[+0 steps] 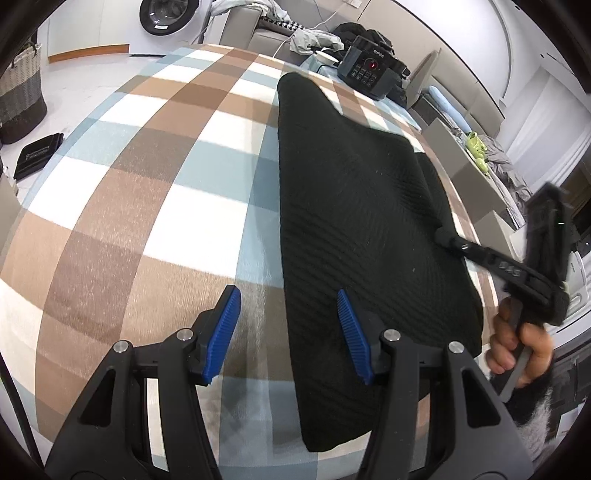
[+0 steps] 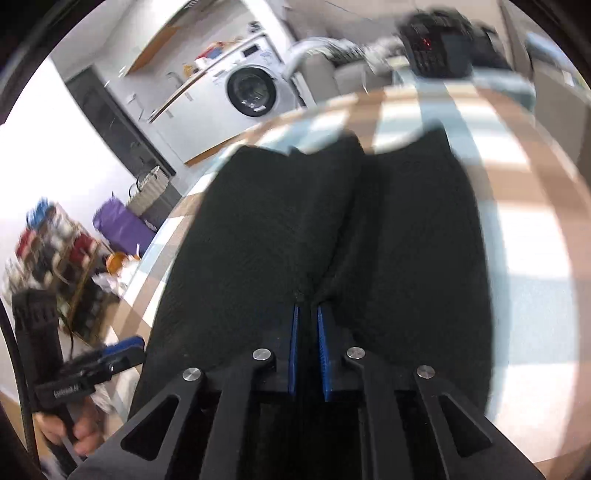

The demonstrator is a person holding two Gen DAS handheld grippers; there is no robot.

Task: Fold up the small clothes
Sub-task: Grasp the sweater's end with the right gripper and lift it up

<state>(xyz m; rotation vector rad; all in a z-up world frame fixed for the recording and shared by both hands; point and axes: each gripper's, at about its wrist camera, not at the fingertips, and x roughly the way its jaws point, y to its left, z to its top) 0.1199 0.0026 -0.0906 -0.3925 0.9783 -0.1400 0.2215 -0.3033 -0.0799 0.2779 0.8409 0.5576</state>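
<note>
A black ribbed garment (image 1: 351,203) lies lengthwise on the checked blanket (image 1: 166,155) that covers the table. My left gripper (image 1: 287,299) hovers open over the garment's near left edge; one blue pad is above the blanket, the other above the black cloth, and nothing is between them. My right gripper (image 2: 308,306) is shut on a pinch of the black garment (image 2: 258,240), and the cloth bunches into a ridge at its tips. In the left wrist view the right gripper (image 1: 445,236) bites the garment's right edge. The left gripper (image 2: 122,347) shows at the lower left of the right wrist view.
A dark electric cooker (image 1: 369,68) stands at the table's far end. Beyond the table are a washing machine (image 1: 162,16) and a sofa with clothes; a woven basket (image 1: 20,92) and a black box (image 1: 38,155) sit on the floor. A hand (image 1: 517,350) holds the right gripper's handle.
</note>
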